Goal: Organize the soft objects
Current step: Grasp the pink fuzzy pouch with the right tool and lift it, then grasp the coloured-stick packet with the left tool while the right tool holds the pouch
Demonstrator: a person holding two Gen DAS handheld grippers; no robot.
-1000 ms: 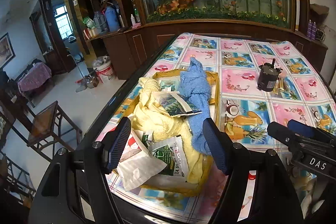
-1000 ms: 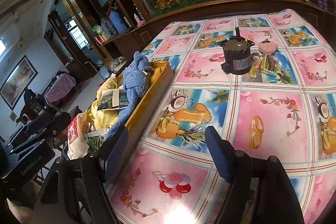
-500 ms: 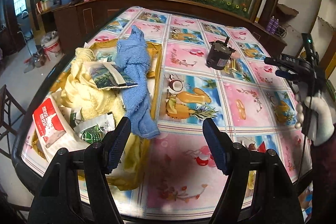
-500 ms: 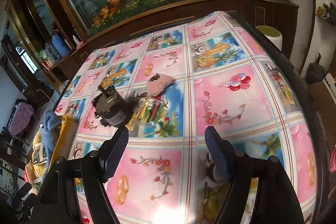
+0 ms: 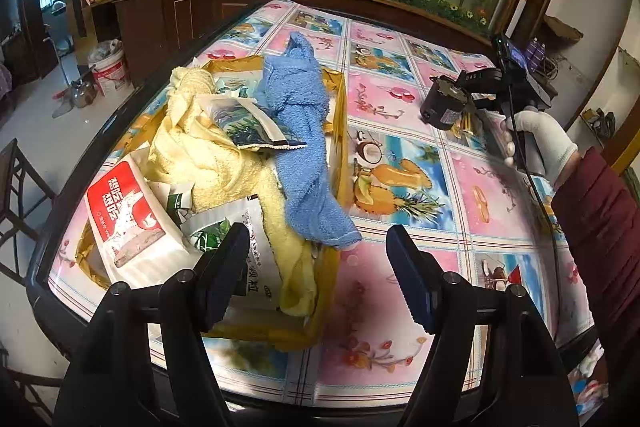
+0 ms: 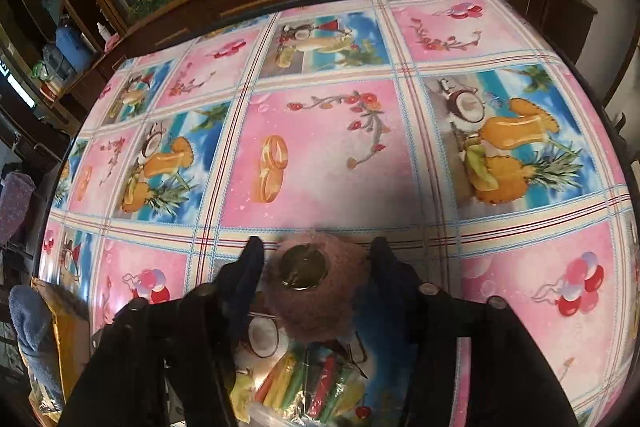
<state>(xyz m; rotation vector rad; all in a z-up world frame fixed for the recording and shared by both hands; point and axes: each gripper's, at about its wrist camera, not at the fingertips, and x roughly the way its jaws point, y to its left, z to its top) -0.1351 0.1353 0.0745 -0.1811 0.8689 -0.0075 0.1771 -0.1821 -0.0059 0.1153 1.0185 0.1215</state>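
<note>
Fingers (image 6: 256, 259) flank a fuzzy pink puff (image 6: 320, 303) with shiny round centre.

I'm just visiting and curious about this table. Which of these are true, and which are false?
1. The blue towel hangs over the edge of the yellow box onto the tablecloth. True.
2. The left gripper is holding the yellow towel. False: it is open and grips nothing.
3. Nothing lies between the fingers of the right gripper. False: a pink fluffy item sits between them, and the jaws have just been closing.
4. A bag of coloured sticks lies right beside the pink fluffy item. True.
</note>
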